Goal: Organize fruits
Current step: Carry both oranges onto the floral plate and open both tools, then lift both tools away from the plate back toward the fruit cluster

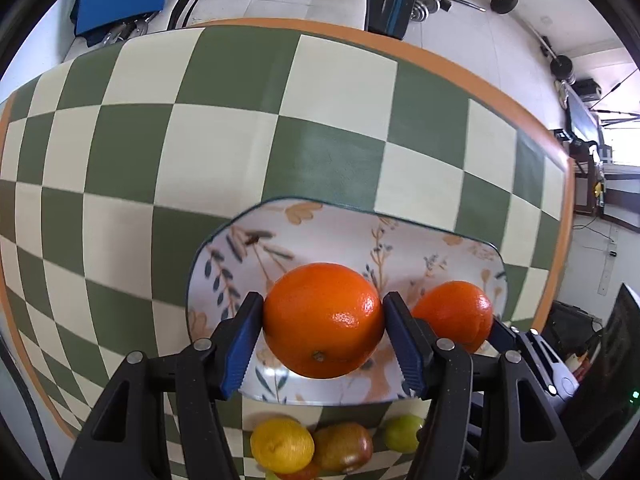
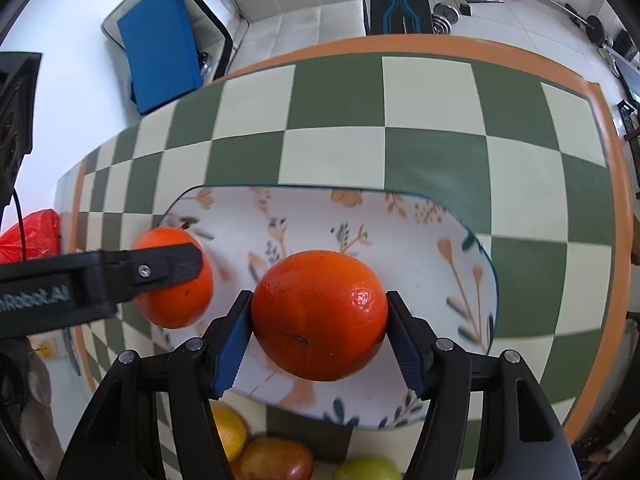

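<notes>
**Two oranges held over a floral plate**

Black-framed, blue-padded left gripper [image 1: 323, 322] is closed about halfway on a round, glossy orange [image 1: 323, 320], one pad pressed to each flank. Seen from the left wrist, that fruit hangs above a rectangular white ceramic plate with a leaf-and-flower print [image 1: 348, 236]. At 3 o'clock from it, a second round orange [image 2: 319, 315] sits clamped the same way in the right gripper [image 2: 319, 320], its jaws also about half open, above the same plate. At 6 o'clock, below the plate's near rim, a yellow lemon [image 1: 282, 445], a brownish-red oval fruit [image 1: 343, 447] and a small green lime [image 1: 403, 433] lie close together on the green-and-cream chequered tabletop with an orange border [image 1: 224, 148]. A blue flat cushion [image 2: 162, 44] lies on the floor at 11 o'clock, beyond the table
</notes>
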The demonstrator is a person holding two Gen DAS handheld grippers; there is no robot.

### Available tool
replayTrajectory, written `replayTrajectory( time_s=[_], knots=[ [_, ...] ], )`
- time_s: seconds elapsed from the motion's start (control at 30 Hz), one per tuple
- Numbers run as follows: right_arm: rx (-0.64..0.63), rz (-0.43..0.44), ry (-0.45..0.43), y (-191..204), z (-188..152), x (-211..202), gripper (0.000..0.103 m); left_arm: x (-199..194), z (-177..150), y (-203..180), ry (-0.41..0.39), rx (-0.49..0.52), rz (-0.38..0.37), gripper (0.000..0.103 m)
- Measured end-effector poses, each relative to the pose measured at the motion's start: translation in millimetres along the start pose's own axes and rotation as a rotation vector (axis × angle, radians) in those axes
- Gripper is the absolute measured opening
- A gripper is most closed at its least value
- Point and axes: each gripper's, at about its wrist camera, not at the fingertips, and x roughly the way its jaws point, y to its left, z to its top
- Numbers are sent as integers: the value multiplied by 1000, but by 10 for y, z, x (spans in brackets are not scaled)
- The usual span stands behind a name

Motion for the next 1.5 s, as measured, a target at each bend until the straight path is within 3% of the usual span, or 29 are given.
replayTrajectory(
  time_s=[0.27, 0.3, 0.33, 0.4, 0.6, 1.1, 1.5],
  knots=[
    [7, 1, 63, -83, 165, 276, 68, 95, 89, -92, 25, 29, 19, 60],
    [7, 7, 60, -86, 163, 267, 71, 76, 87, -103, 14, 35, 16, 63],
    [8, 8, 62, -83, 162, 259, 83, 42, 85, -115, 1, 42, 17, 68],
    [4, 9, 65, -53, 155, 251, 95, -11, 80, -135, -23, 46, 23, 89],
    [8, -17, 28, -23, 14, 57, 95, -246, -46, -162, -119, 81, 88, 90],
    [50, -127, -170, -8, -824, -912, 95, -988, -1190, 2, -427, 125, 237, 90],
    [13, -169, -303, 338, -1436, -1549, 95, -1441, -1982, 89, -552, 152, 222, 90]
  ],
)
